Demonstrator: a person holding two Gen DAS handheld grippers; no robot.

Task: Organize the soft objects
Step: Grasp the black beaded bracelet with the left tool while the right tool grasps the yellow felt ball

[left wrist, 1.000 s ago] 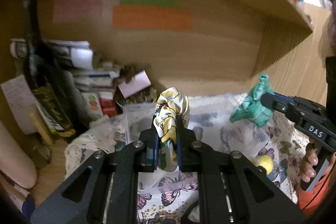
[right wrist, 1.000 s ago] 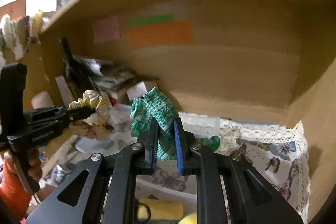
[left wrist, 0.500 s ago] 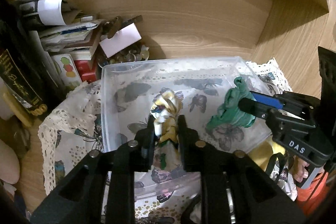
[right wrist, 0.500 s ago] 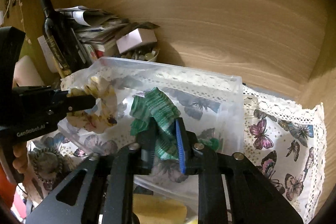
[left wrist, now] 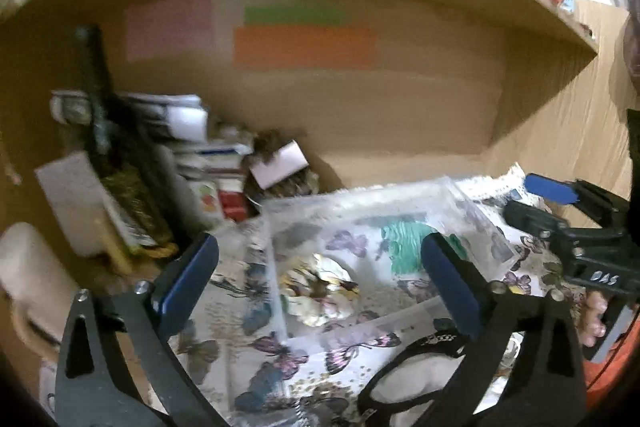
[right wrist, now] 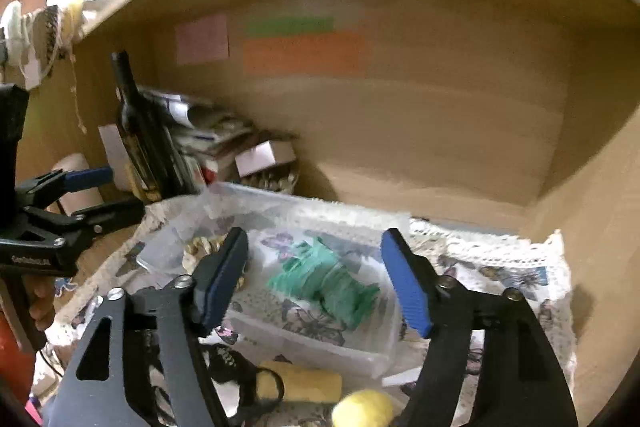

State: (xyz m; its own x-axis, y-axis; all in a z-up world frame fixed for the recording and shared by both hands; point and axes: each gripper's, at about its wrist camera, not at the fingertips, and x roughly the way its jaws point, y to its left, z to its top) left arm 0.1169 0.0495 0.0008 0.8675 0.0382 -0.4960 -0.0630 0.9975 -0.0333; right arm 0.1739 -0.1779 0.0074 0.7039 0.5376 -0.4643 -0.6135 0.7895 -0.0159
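Wooden shelf nook, butterfly-print cloth (right wrist: 500, 267) underneath: both claws hang released above a clear plastic bin (right wrist: 320, 345). Ahead of the left gripper (left wrist: 320, 279) lies the yellow floral scrunchie (left wrist: 320, 291); between the right gripper's (right wrist: 316, 283) spread jaws lies the green scrunchie (right wrist: 324, 283). Both rest loose inside the bin, apparently sorted together there.

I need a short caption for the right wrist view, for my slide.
Open right tool above a clear plastic box holding a green knitted cloth and a yellow floral scrunchie.
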